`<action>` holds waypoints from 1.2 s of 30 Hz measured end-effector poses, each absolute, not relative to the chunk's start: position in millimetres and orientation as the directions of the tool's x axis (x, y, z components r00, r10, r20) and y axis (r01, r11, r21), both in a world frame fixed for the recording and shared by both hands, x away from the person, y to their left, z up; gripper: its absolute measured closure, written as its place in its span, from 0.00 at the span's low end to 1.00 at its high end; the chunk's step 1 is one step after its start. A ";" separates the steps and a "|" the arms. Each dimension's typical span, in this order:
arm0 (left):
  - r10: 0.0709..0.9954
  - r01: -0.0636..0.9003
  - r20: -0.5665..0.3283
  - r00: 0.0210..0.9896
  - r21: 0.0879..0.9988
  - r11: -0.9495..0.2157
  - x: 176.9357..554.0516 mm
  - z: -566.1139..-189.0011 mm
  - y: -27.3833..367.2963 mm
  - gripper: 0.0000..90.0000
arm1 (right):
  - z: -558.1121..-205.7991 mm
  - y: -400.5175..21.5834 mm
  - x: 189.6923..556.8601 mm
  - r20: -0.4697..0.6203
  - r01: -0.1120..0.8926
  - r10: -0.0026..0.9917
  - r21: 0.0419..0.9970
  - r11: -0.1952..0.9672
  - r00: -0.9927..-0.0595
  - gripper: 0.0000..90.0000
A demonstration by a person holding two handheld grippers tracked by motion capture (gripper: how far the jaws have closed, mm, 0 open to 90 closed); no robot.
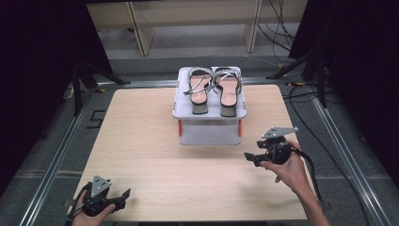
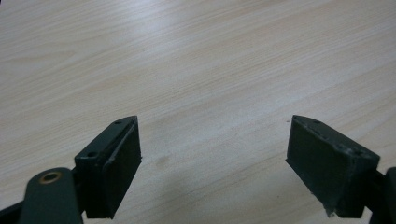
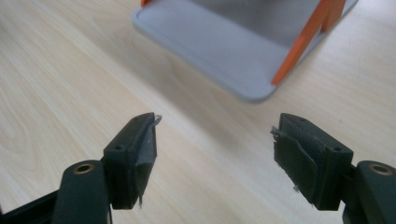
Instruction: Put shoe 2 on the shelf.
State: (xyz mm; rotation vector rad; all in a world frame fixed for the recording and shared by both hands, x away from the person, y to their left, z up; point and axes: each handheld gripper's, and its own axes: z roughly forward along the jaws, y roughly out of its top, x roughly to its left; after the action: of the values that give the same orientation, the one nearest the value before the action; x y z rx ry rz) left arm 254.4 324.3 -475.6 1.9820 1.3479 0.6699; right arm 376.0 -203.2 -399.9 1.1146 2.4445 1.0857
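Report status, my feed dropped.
Left hand-held gripper open, empty. Right hand-held gripper open, empty, near rack. Sandals on top shelf. Nothing in the way.

A pale wood-grain tabletop [image 1: 155,155] with rounded corners carries a small grey rack [image 1: 209,134], standing toward twelve o'clock near the far edge, a little right of centre. The rack has two grey shelves joined by orange posts [image 3: 306,39]; its lower shelf [image 3: 219,46] rests flat on the wood. A pair of heeled sandals [image 1: 214,92] sits side by side on the top shelf [image 1: 178,112], heels toward six o'clock.
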 end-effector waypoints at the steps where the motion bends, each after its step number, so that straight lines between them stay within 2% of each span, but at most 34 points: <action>1: 0.936 0.613 0.061 0.346 0.741 -0.275 254.5 -475.5 324.6 0.19 | -405.6 -203.9 374.5 0.106 0.574 0.741 0.707 0.413 -0.663 0.33; 9: 0.938 0.619 0.062 0.342 0.736 -0.274 255.7 -475.7 325.1 0.19 | -434.2 -213.1 370.4 0.134 0.639 0.777 0.662 0.392 -0.615 0.33; 18: 0.940 0.618 0.061 0.336 0.739 -0.269 255.1 -475.7 324.2 0.19 | -457.7 -222.6 369.7 0.115 0.651 0.791 0.645 0.401 -0.601 0.33; 21: 0.939 0.621 0.063 0.338 0.735 -0.273 254.8 -476.5 324.8 0.19 | -459.8 -225.5 371.2 0.089 0.628 0.771 0.643 0.438 -0.630 0.33; 23: 0.939 0.619 0.063 0.339 0.737 -0.273 254.6 -476.5 324.7 0.19 | -460.9 -222.3 367.0 0.115 0.665 0.799 0.631 0.400 -0.590 0.33; 26: 0.939 0.618 0.056 0.339 0.739 -0.267 254.5 -476.5 323.9 0.19 | -459.7 -221.4 364.5 0.130 0.678 0.796 0.615 0.402 -0.591 0.33; 30: 0.938 0.619 0.072 0.339 0.734 -0.280 254.9 -476.0 324.6 0.19 | -461.2 -225.8 368.9 0.080 0.623 0.769 0.641 0.448 -0.635 0.33; 33: 0.939 0.620 0.065 0.337 0.736 -0.273 255.3 -476.2 325.0 0.19 | -461.8 -223.4 366.7 0.111 0.656 0.793 0.636 0.406 -0.598 0.33; 36: 0.940 0.622 0.066 0.335 0.734 -0.273 255.1 -476.1 324.7 0.19 | -462.2 -223.5 368.0 0.095 0.646 0.791 0.640 0.417 -0.604 0.33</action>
State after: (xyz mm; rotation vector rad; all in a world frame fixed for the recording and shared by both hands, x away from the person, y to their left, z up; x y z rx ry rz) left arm 255.1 324.7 -476.1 1.9952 1.3644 0.6758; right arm 368.0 -223.5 -462.2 1.2643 2.4497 0.9569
